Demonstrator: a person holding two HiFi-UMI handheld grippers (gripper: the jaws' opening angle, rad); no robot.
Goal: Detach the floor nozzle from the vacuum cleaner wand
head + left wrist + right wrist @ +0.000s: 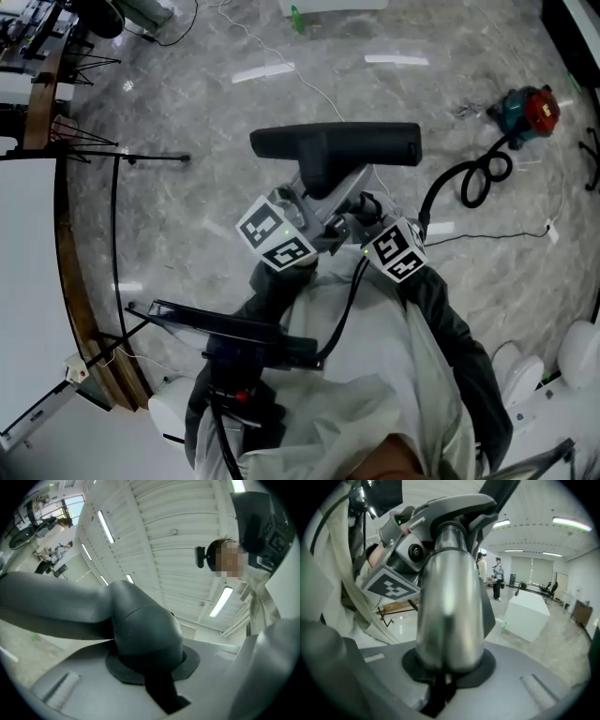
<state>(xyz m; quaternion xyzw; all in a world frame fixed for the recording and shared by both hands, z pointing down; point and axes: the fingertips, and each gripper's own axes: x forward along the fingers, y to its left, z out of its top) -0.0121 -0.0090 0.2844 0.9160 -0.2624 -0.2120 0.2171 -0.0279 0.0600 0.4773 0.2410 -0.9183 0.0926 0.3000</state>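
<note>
In the head view the black floor nozzle [335,145] is held up off the marble floor, its neck running down into the silver wand [349,202]. My left gripper [307,195] is shut on the nozzle's dark grey neck [145,630], which fills the left gripper view between the jaws of that gripper [150,670]. My right gripper [364,217] is shut on the wand, a shiny metal tube [450,597] standing between the jaws of that gripper [445,667]. The joint itself is hidden. In the right gripper view, the left gripper's marker cube [391,587] shows behind the tube.
A red and teal canister [527,111] with a coiled black hose [480,176] lies on the floor at the right. A white table [28,262] and thin black stands [114,159] are on the left. A black stand [225,328] is near my body. A white box [528,611] stands beyond.
</note>
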